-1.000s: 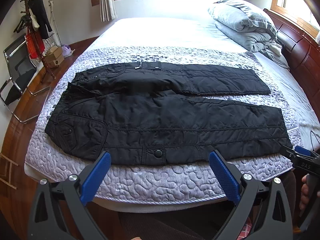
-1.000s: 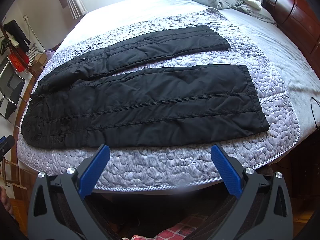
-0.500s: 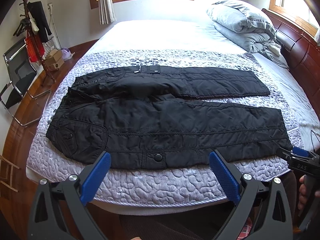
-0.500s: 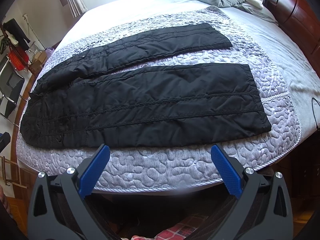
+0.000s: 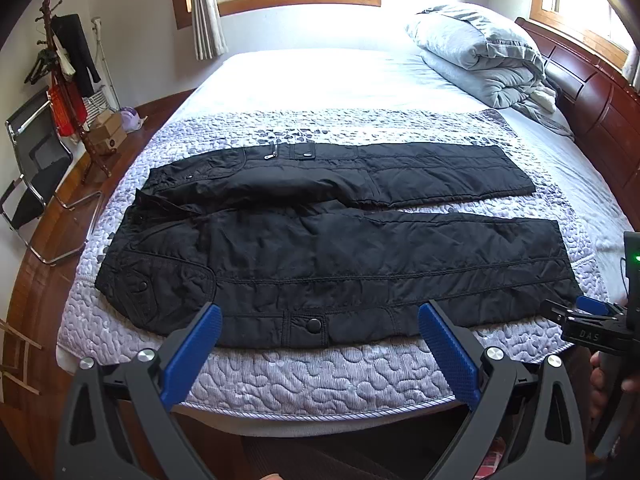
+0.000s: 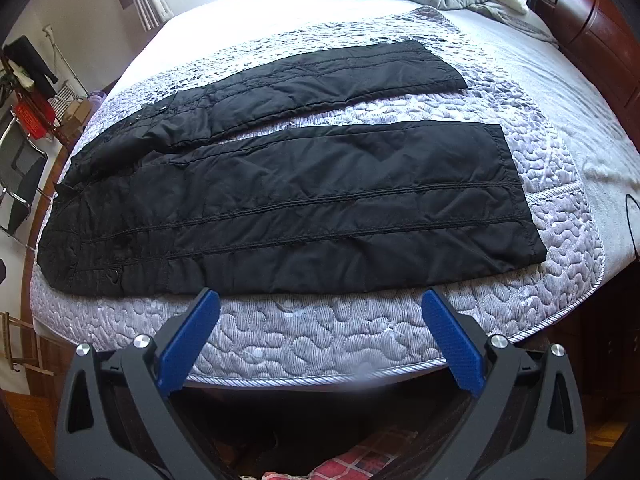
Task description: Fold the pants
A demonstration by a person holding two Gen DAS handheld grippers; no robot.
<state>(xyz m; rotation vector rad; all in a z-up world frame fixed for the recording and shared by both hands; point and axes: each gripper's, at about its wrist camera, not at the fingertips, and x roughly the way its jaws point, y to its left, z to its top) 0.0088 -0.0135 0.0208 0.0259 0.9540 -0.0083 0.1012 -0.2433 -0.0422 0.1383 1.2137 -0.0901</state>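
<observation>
Black padded pants (image 5: 320,248) lie flat on the quilted bed cover, waistband at the left, both legs spread apart toward the right. They show in the right wrist view (image 6: 288,208) too. My left gripper (image 5: 320,316) is open and empty, hovering at the near edge of the bed by the pants' near seam. My right gripper (image 6: 320,304) is open and empty, just short of the near leg. It also shows at the right edge of the left wrist view (image 5: 588,320).
The grey quilted cover (image 5: 320,376) tops the mattress. A folded grey duvet (image 5: 480,52) lies at the far right by the wooden headboard (image 5: 600,108). A chair (image 5: 32,176) and coat stand (image 5: 68,80) are on the floor at the left.
Both grippers have edged forward toward the bed; the pants look slightly nearer. The pants have not moved.
</observation>
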